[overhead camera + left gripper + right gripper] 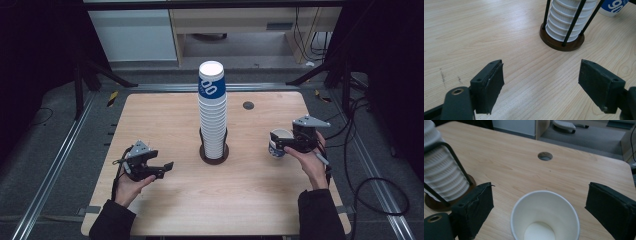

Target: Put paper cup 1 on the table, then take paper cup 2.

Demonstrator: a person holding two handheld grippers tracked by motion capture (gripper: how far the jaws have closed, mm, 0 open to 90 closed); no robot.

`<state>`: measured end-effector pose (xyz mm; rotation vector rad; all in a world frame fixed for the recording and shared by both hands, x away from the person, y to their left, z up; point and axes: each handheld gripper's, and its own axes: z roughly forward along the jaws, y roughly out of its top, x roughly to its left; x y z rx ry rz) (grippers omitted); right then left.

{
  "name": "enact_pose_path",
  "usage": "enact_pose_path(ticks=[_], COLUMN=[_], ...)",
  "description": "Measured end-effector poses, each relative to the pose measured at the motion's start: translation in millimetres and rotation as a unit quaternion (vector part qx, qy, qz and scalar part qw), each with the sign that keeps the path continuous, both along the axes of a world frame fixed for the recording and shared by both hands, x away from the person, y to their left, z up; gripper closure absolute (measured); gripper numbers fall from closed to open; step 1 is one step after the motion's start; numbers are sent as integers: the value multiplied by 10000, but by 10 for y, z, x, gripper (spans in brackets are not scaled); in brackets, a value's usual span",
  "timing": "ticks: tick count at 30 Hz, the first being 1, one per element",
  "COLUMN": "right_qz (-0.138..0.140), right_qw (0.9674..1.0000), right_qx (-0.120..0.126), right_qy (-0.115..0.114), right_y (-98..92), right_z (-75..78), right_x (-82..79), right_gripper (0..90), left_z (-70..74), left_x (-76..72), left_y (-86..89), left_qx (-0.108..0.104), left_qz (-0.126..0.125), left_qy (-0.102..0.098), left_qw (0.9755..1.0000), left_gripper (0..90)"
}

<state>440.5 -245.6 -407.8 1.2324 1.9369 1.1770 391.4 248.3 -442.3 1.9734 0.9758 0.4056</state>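
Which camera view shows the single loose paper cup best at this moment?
The right gripper view: the cup stands upright between the open jaws, clear of both pads, with its rim and inside plain. The high view shows it small at the right gripper, partly covered. The left gripper view catches just its blue printed base at the top edge.

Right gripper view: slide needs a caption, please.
Open right gripper straddles an upright paper cup standing on the table.

This is a lab or recording studio set up for tests. A light wooden tabletop [165,120] with a cable hole [248,105] stands alone on grey carpet [60,165], flanked by metal floor rails [52,165]. Black stand legs [107,75] brace at both sides, loose cables [372,185] trail across the floor, dark surrounds close it in, and plain pale cabinets [132,35] line the back.
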Motion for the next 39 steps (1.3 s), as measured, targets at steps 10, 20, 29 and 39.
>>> enact_pose_path(ticks=[10,20,29,39], right_qz=[457,756,1206,1703], right_qw=[9973,9937,9849,9749], right_qx=[355,560,923,984], right_qy=[-443,-606,-830,-1047], right_y=[188,306,505,912], right_z=[372,566,804,1111], right_x=[-208,-302,-326,-264], right_gripper=[75,72,74,69], left_z=[-8,-2,-12,-20], left_x=[6,12,9,14], left_y=[-15,-13,-30,-27], left_qx=[8,-23,6,-24], left_qz=[16,81,87,83], left_qy=[35,88,126,139], left_qw=[10000,9999,9999,9999], left_gripper=[203,211,219,219])
